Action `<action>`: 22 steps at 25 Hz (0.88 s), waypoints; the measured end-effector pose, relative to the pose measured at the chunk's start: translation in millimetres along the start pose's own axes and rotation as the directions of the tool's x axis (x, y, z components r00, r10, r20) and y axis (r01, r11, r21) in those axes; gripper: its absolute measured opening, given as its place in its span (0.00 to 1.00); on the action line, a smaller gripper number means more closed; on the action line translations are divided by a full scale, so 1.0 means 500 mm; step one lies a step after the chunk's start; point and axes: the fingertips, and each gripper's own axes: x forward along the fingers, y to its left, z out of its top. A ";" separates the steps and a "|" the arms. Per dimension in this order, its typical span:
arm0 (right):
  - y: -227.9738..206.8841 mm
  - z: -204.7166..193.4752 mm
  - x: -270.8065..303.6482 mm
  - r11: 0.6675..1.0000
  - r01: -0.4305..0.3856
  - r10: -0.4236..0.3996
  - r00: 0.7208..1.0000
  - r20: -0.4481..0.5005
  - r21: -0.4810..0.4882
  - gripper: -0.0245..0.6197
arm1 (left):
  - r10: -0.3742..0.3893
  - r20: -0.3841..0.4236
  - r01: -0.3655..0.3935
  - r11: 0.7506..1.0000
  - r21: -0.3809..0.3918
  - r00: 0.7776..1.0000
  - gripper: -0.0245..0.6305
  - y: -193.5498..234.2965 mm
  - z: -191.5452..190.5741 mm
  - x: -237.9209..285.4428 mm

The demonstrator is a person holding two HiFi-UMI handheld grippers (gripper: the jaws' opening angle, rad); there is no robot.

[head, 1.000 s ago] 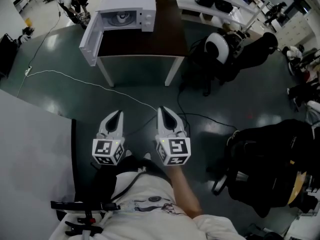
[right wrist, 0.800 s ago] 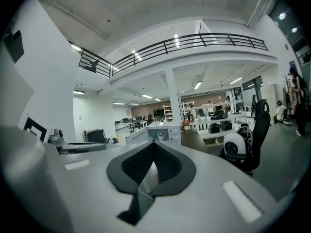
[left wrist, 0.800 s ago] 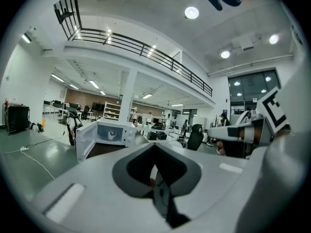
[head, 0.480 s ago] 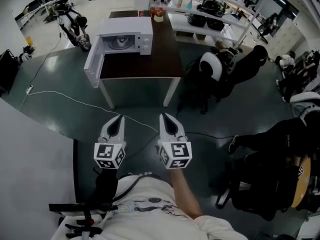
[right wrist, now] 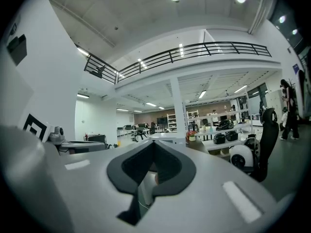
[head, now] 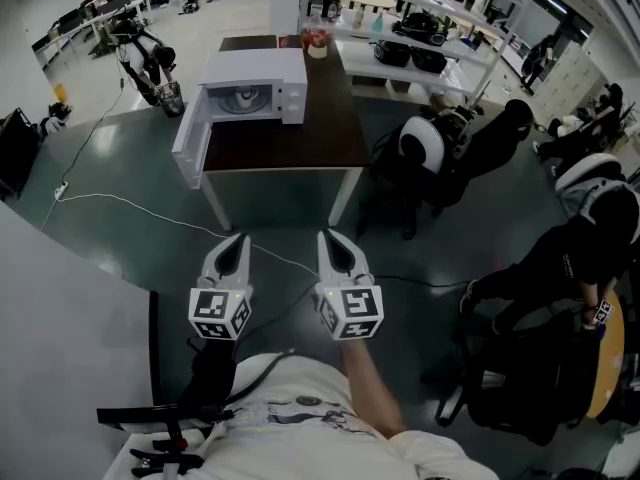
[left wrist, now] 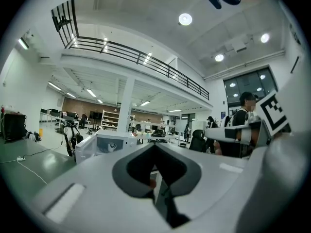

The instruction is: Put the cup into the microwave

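Observation:
A white microwave (head: 252, 88) stands on a dark table (head: 300, 138) across the room, its door (head: 190, 138) swung open to the left. A small pale cup (head: 318, 42) with something red in it sits at the table's far end. My left gripper (head: 232, 243) and right gripper (head: 333, 240) hover side by side over the dark floor, well short of the table and pointing level at it. Both are shut and hold nothing. In the left gripper view the left gripper (left wrist: 154, 147) points towards the microwave (left wrist: 109, 144). In the right gripper view the right gripper (right wrist: 154, 144) has its tips together.
A white cable (head: 150, 213) runs across the floor before the table. Black office chairs (head: 440, 153) stand right of the table, and a person in black (head: 560, 268) sits at the right. A pale partition (head: 60, 338) fills the lower left. Shelves with dark pans (head: 420, 28) stand behind.
The head view has tilted up, so the table and microwave sit lower in the picture and more of the far room shows. Both grippers stay shut and side by side.

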 end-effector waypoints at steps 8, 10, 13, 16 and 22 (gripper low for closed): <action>0.003 0.002 -0.001 1.000 -0.002 0.002 1.000 -0.009 -0.011 0.04 | -0.009 -0.003 0.009 1.000 -0.002 1.000 0.04 -0.001 0.004 0.000; 0.002 0.000 -0.003 1.000 -0.002 0.002 1.000 -0.015 -0.011 0.04 | -0.009 -0.009 0.009 1.000 -0.004 1.000 0.04 -0.004 0.000 -0.002; 0.004 -0.003 -0.007 1.000 -0.006 0.005 1.000 -0.021 -0.025 0.04 | -0.006 -0.013 0.006 1.000 -0.005 1.000 0.04 -0.006 -0.004 -0.006; 0.002 -0.001 -0.009 1.000 -0.003 0.003 1.000 -0.017 -0.027 0.04 | -0.006 -0.015 0.006 1.000 0.000 1.000 0.04 -0.006 -0.004 -0.004; -0.010 -0.006 -0.011 1.000 -0.001 0.000 1.000 -0.023 -0.017 0.04 | 0.000 -0.019 0.000 1.000 -0.006 1.000 0.04 -0.009 -0.008 -0.001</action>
